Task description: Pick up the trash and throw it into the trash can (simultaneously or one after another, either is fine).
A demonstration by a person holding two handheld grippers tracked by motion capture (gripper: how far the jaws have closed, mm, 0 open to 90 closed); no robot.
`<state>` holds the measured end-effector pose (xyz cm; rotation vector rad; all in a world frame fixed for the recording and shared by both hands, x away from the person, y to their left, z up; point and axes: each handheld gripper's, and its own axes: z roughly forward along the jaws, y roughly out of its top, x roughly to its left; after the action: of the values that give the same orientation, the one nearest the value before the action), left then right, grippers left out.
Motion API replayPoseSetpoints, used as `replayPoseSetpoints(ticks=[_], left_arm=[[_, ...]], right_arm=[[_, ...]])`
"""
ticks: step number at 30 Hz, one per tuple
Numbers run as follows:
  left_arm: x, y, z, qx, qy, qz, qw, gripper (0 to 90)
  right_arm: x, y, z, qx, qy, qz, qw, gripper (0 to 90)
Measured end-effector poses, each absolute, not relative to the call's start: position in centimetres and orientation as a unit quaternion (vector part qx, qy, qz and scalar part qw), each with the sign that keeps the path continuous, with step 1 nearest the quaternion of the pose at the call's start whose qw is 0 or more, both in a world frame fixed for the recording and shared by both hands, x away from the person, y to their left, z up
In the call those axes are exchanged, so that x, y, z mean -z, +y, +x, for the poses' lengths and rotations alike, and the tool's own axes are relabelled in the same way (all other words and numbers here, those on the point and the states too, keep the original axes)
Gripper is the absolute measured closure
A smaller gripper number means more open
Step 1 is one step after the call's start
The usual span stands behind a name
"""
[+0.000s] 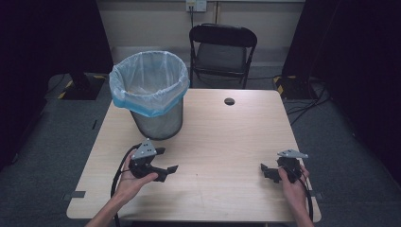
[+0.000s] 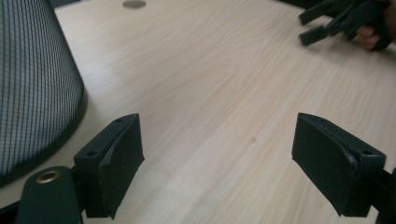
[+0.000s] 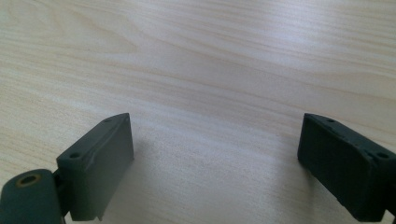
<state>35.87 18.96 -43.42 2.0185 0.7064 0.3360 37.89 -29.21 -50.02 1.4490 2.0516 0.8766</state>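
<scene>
Left gripper [image 1: 166, 163] rests low over the table [image 1: 227, 137], jaws wide apart, nothing between them; the mesh waste bin [image 1: 152, 92], lined with a pale blue bag [image 1: 124, 97], stands just ahead of it and to its left, close but not touching; in the left gripper view the bin's mesh wall [image 2: 35, 79] rises beside the left jaw. Right gripper [image 1: 268, 171] sits well apart from the bin, jaws likewise spread and empty, bare wood beneath. Judgement: no item is held or within reach of either claw; work appears either not begun or finished; which cannot be told.
</scene>
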Motion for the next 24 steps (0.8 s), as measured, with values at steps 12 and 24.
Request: replayPoseSetpoints(ticks=[12,24], left_arm=[[48.6,19.3,36.5,-0.126,0.331,0.853,0.383,19.1],[50.0,19.2,36.3,-0.145,0.331,0.855,0.372,14.2]], right_arm=[[50.0,-29.2,37.9,-0.32,0.749,0.529,0.237,9.5],[50.0,-29.2,37.9,-0.32,0.749,0.529,0.237,9.5]])
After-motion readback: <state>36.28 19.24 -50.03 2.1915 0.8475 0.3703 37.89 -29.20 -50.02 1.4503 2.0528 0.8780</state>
